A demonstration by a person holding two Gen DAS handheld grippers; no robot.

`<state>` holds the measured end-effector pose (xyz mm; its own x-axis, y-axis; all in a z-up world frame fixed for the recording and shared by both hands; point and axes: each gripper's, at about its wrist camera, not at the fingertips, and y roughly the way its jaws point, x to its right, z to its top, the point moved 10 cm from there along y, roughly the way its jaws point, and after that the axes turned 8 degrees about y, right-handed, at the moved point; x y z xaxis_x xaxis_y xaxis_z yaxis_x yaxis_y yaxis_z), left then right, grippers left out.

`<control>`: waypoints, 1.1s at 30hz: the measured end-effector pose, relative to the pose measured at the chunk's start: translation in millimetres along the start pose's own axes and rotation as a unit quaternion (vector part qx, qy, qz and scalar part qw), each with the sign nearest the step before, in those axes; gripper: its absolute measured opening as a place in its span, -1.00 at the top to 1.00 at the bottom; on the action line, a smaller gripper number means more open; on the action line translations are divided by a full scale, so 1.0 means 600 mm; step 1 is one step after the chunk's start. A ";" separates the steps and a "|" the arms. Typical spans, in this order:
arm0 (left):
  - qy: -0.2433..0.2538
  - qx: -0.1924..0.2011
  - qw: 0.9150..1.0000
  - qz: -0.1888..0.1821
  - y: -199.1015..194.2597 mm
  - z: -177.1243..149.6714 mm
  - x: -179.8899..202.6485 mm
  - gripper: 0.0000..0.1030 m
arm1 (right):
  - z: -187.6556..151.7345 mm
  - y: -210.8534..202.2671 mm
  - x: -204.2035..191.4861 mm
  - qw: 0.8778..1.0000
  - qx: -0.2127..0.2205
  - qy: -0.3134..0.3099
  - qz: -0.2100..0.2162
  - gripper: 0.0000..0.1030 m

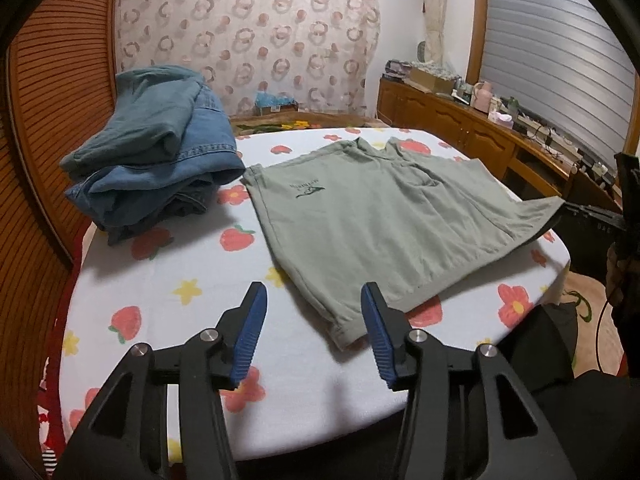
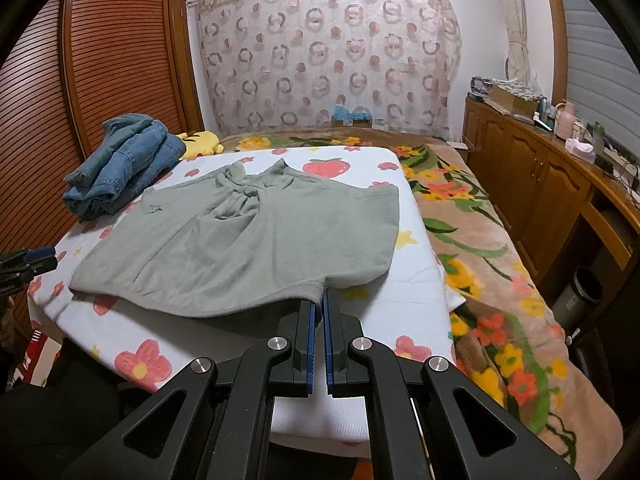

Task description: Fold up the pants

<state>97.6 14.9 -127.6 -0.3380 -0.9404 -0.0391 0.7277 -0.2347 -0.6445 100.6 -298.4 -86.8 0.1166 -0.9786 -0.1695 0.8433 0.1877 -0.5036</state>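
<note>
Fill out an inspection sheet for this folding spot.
Surface: white pad printed with strawberries and flowers.
Job's things: grey-green pants spread flat.
Clutter: denim pile at the far left corner.
Grippers: left gripper open, empty, just opened; right gripper shut on the pants' near edge.
Cables: wires on the sideboard.
Surroundings: floral blanket, patterned curtain, slatted wooden doors.

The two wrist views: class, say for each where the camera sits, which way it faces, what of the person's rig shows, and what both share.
Left wrist: on the left gripper, jaws open, looking across the table's near-left corner at the grey-green pants.
Right wrist: on the right gripper, shut on the pants' near edge, facing the patterned curtain.
Shared: pants, stacked denim clothes, strawberry-print cover, curtain, wooden sideboard.
</note>
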 end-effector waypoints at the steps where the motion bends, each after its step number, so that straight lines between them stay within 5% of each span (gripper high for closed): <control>1: -0.002 0.000 1.000 0.001 0.000 0.001 -0.004 -0.14 | 0.000 0.000 0.000 1.000 0.000 0.000 0.000 0.94; 5: -0.006 0.000 1.000 -0.002 0.008 0.003 -0.008 -0.44 | 0.003 -0.001 -0.006 1.000 0.003 -0.001 0.008 0.94; 19: -0.012 0.001 0.999 0.043 0.025 0.008 -0.035 -0.45 | 0.036 0.036 -0.123 0.995 0.004 -0.050 0.086 0.94; 33: -0.037 0.001 0.997 0.068 0.012 -0.015 -0.087 -0.45 | 0.039 0.083 -0.291 0.970 -0.043 -0.101 0.219 0.94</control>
<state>115.1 64.4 -136.7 -0.1910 -0.9791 -0.0697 0.7646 -0.1039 -0.6360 134.7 -119.9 -62.5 0.5611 -0.7985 -0.2182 0.6444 0.5868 -0.4902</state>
